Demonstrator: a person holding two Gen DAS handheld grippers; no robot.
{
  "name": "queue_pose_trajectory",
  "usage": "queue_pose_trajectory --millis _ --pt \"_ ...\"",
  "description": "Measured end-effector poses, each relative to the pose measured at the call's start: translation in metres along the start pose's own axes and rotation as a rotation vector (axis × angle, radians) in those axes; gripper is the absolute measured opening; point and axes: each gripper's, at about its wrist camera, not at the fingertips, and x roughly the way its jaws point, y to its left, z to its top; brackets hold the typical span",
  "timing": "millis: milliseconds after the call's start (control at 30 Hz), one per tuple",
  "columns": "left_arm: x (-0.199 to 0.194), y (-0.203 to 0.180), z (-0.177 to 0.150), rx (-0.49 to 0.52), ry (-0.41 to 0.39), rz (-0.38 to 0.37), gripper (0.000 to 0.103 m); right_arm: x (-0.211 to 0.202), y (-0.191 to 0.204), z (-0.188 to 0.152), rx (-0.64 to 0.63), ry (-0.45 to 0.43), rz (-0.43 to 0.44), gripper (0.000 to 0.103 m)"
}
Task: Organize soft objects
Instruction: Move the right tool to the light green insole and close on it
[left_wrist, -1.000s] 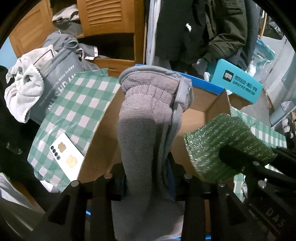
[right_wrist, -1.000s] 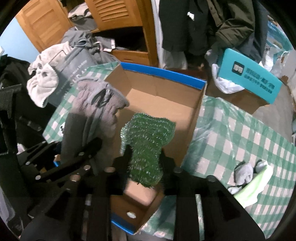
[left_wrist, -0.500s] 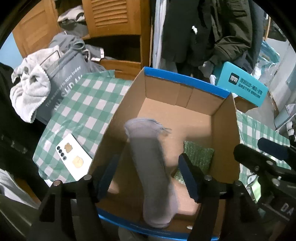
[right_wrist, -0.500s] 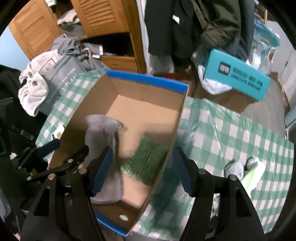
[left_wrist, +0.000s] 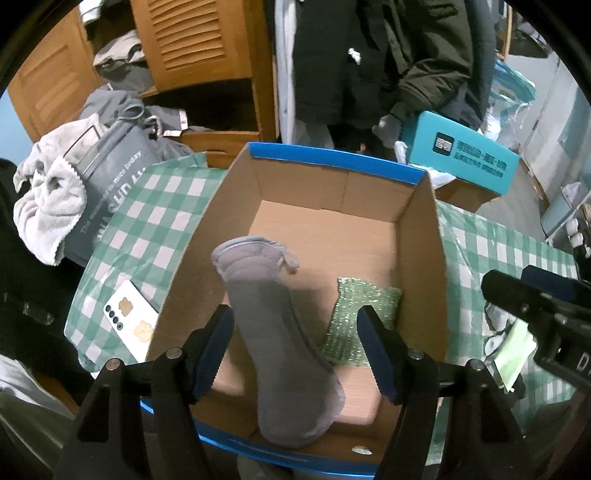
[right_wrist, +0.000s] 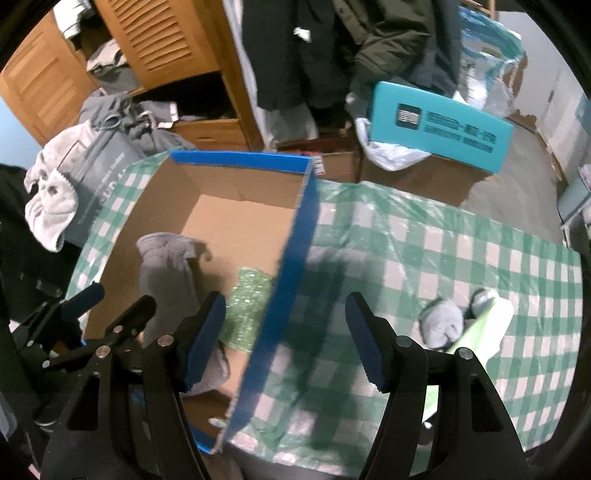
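My left tool (left_wrist: 295, 345) apart, empty, above box (left_wrist: 424, 236): one grey sock (left_wrist: 273, 332), one green scourer (left_wrist: 354, 321). Only right view shows my right tool (right_wrist: 284, 341) apart, two loose socks (right_wrist: 443, 325) on worktop (right_wrist: 443, 251).

1. A lived-in home, likely a bedroom or storage room: an orange-brown wooden wardrobe with louvred doors (left_wrist: 192, 40) stands open, crumpled grey clothes (left_wrist: 122, 107) spilling from its shelf.
2. Dark padded coats (left_wrist: 373, 55) hang beside it.
3. A table under a green-and-white checked plastic cloth (right_wrist: 443, 258) fills the foreground.
4. A pale grey fluffy towel (left_wrist: 48, 206) droops past the table's left edge.
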Motion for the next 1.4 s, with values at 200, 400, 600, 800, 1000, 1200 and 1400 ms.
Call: queue_pose_trajectory --millis 200,400,600,800,1000,1200,1400 --pt "-0.004 -0.021 0.0 0.047 -0.001 -0.011 0.071 -0.007 -0.035 -0.009 0.044 -0.006 -0.049 0.067" --pt "-0.007 -0.049 0.0 0.098 0.005 -0.031 0.071 -0.011 -0.073 -0.022 0.094 0.003 -0.092 0.066" --pt "-0.013 -0.078 -0.001 0.152 0.002 -0.051 0.071 -0.015 -0.112 -0.036 0.166 0.013 -0.115 0.066" --pt "-0.015 -0.109 -0.006 0.21 0.006 -0.077 0.074 -0.016 -0.142 -0.05 0.229 0.03 -0.13 0.066" --pt "-0.008 -0.137 -0.013 0.258 0.035 -0.113 0.075 -0.006 -0.162 -0.059 0.256 0.064 -0.132 0.066" --pt "0.013 -0.16 -0.021 0.291 0.093 -0.134 0.075 0.009 -0.175 -0.068 0.278 0.111 -0.136 0.066" --pt "0.036 -0.174 -0.027 0.308 0.158 -0.145 0.075 0.028 -0.189 -0.076 0.308 0.169 -0.136 0.066"
